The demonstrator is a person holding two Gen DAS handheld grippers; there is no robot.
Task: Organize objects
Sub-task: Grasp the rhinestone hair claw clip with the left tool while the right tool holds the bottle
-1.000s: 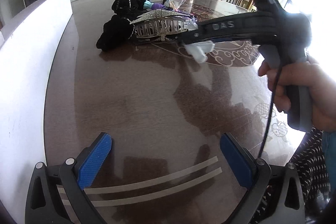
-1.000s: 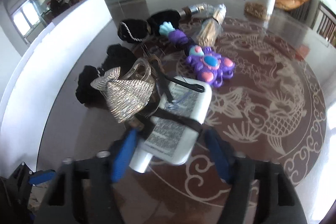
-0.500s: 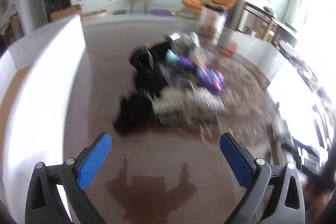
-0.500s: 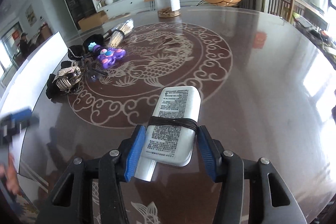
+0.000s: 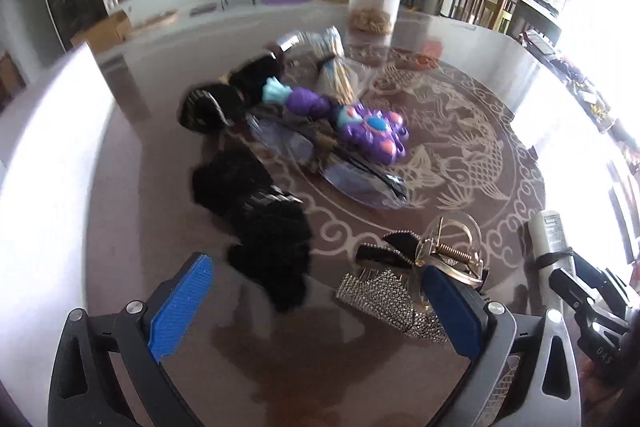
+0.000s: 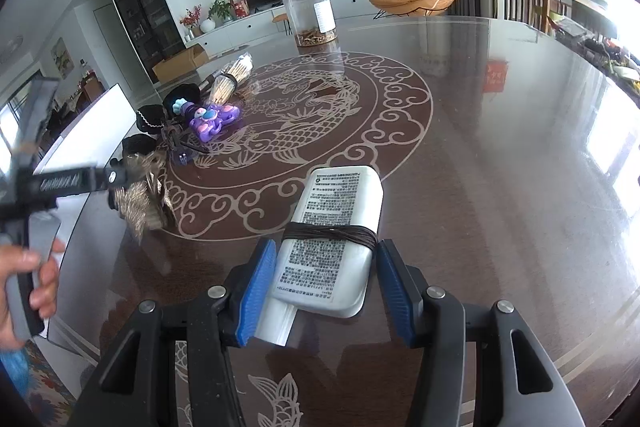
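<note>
Your right tongs (image 6: 326,285) pinched the white tube (image 6: 334,235).
Left tongs (image 5: 316,303) spread; their right finger hid part of the glittery clip (image 5: 384,297). The far jar (image 6: 312,13) held brown bits.

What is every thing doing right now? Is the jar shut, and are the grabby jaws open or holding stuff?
Right gripper: jaws shut on the white tube.
White tube: held, with a black band around it.
Left gripper: jaws wide open, gripping nothing.
Sparkly hair clip: lying on the table beside one open jaw.
Jar: upright, lid on, nearly empty.
Purple toy: lying flat.
</note>
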